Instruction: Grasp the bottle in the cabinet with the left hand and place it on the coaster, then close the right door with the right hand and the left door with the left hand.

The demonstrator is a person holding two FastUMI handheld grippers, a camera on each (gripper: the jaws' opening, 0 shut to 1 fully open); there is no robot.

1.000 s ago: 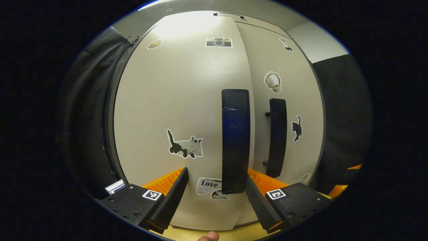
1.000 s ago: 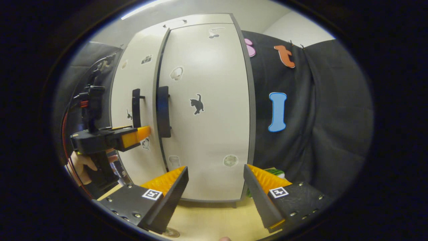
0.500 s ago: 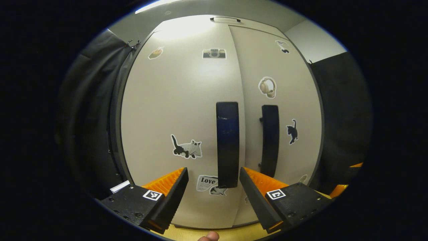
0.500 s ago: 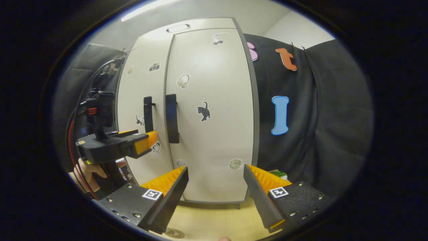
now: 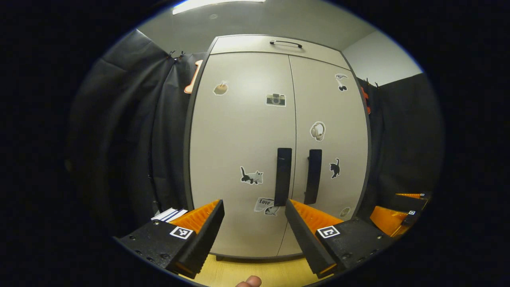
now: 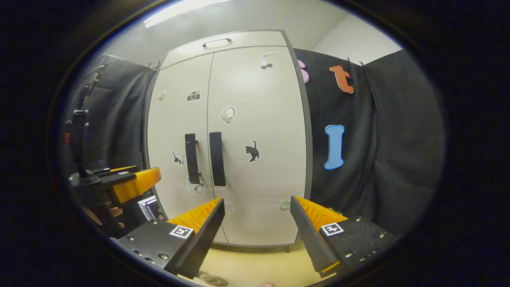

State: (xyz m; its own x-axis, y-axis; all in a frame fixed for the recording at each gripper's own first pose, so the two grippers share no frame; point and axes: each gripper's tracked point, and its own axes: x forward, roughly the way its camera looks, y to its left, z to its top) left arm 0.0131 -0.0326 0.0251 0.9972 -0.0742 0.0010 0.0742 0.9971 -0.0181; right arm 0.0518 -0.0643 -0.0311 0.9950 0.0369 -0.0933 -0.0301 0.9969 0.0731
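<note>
The cabinet point(image 5: 279, 151) stands upright on the light wooden surface point(image 5: 255, 273), with both doors shut and flush, a thin seam running down between them. It is pale grey-white with a darker grey edge, and a narrow top panel carries a small dark handle point(image 5: 286, 42). The left door point(image 5: 239, 151) bears a cat sticker, a camera sticker, a small round sticker near its top and a printed sticker low down by the seam. The right door point(image 5: 330, 151) shows a headphone-like sticker, a black cat and a small dark sticker near the top. Two tall black handles point(image 5: 283, 176) sit upright just beside the seam, one on each door, close together but apart.

In the left gripper view the left gripper point(image 5: 255, 231) is held wide open in front of the cabinet, off the doors, with nothing between its fingers. The right gripper point(image 5: 398, 211) shows at the lower right of that view, near the cabinet's right edge.

In the right gripper view the right gripper point(image 6: 257, 235) is likewise spread wide and empty, facing the right door from a little way off. The left gripper point(image 6: 135, 183) appears at the left there, with part of a hand point(image 6: 99, 215) below it; it is clear of the doors.

The bottle and coaster cannot be made out.
</note>
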